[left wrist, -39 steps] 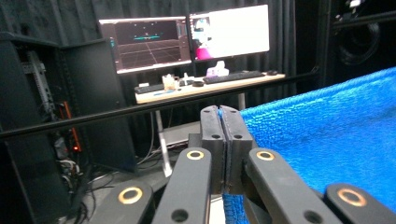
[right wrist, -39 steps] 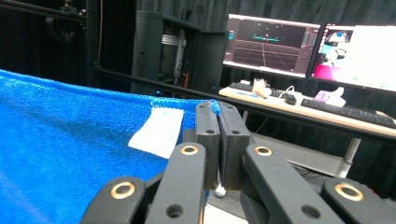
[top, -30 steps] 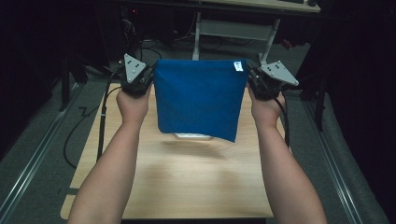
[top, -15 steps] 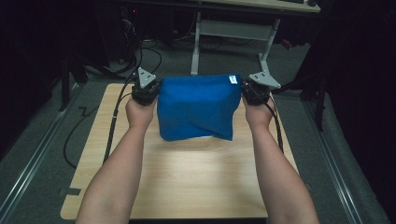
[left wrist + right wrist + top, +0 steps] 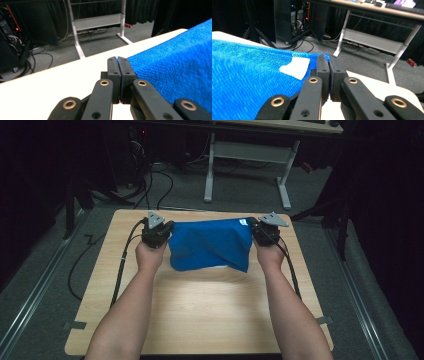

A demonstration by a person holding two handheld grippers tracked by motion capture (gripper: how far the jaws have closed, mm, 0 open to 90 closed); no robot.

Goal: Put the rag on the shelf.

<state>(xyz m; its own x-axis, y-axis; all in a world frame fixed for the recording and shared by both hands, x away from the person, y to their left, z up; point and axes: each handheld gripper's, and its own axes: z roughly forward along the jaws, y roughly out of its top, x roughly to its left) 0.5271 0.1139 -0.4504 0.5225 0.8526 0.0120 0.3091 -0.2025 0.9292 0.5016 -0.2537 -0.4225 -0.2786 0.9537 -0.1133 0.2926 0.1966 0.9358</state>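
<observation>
A blue towel [image 5: 212, 247] hangs stretched between the two grippers over the far half of the wooden table [image 5: 200, 315], its lower part resting crumpled on the tabletop. My left gripper [image 5: 167, 231] is shut on the towel's upper left corner; in the left gripper view the jaws [image 5: 118, 62] press together at the edge of the blue towel [image 5: 175, 67]. My right gripper [image 5: 254, 227] is shut on the upper right corner, where a white label [image 5: 295, 67] sits on the blue towel [image 5: 247, 82] beside the closed jaws [image 5: 328, 62].
Black cables [image 5: 122, 265] trail from both grippers along the table's sides. Beyond the far edge stands a white desk frame [image 5: 247, 155] on grey carpet, with dark equipment and cables [image 5: 145, 175] at the back left. Metal rails [image 5: 35, 290] run along the floor on both sides.
Both grippers have moved down and away from the person with the towel. The towel, held high and flat before, now sags and its lower part lies bunched on the table.
</observation>
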